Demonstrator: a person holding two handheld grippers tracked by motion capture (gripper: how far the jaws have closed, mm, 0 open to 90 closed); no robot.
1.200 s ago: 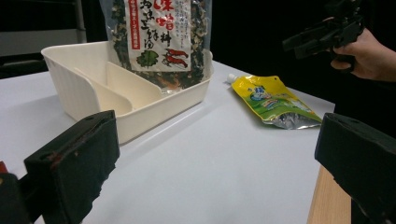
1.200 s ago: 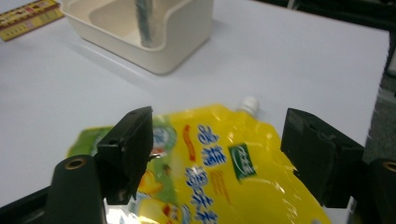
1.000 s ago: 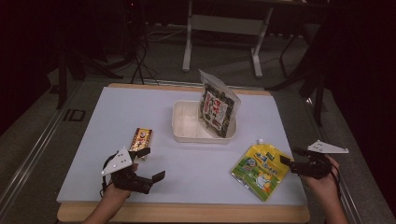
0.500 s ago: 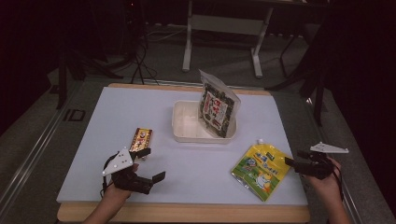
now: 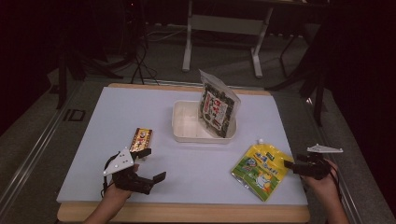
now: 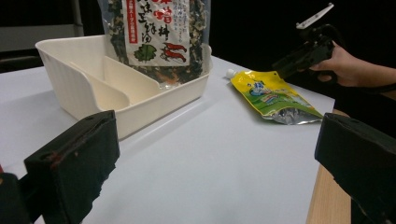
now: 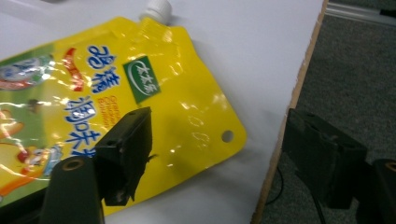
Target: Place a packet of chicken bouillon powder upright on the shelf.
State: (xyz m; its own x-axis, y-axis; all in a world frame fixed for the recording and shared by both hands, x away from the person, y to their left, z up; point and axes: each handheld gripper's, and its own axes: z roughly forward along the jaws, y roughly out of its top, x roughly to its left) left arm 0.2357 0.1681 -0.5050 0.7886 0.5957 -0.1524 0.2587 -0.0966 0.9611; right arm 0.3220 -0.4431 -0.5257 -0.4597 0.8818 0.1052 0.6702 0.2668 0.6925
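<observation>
Reaching for the yellow spouted pouch (image 5: 259, 171) is the step in hand, judged from the high view: the right claw (image 5: 288, 164) sits just beside the pouch's right edge, at the right edge of the surface (image 5: 112, 116), jaws wide and holding nothing. The pouch lies flat near the front right corner. 1 seaweed bag (image 5: 217, 108) already stands upright in the white tray (image 5: 184, 128) at the middle of the surface; the pouch and the small snack bar (image 5: 140, 139), lying left of the tray, remain outside it. The left claw (image 5: 158, 164) hovers near the front left, jaws wide, empty.

Left gripper view: open surface runs unobstructed from the pouch (image 6: 273, 95) to the tray (image 6: 84, 88), whose near compartments are free. The right claw (image 6: 284, 67) hangs over the pouch's far end.

Right gripper view: 1 jaw is above the pouch (image 7: 107, 98), the other hangs beyond the surface edge (image 7: 289, 109). The pouch corner lies close to that edge, so room for a low approach looks tight there.
</observation>
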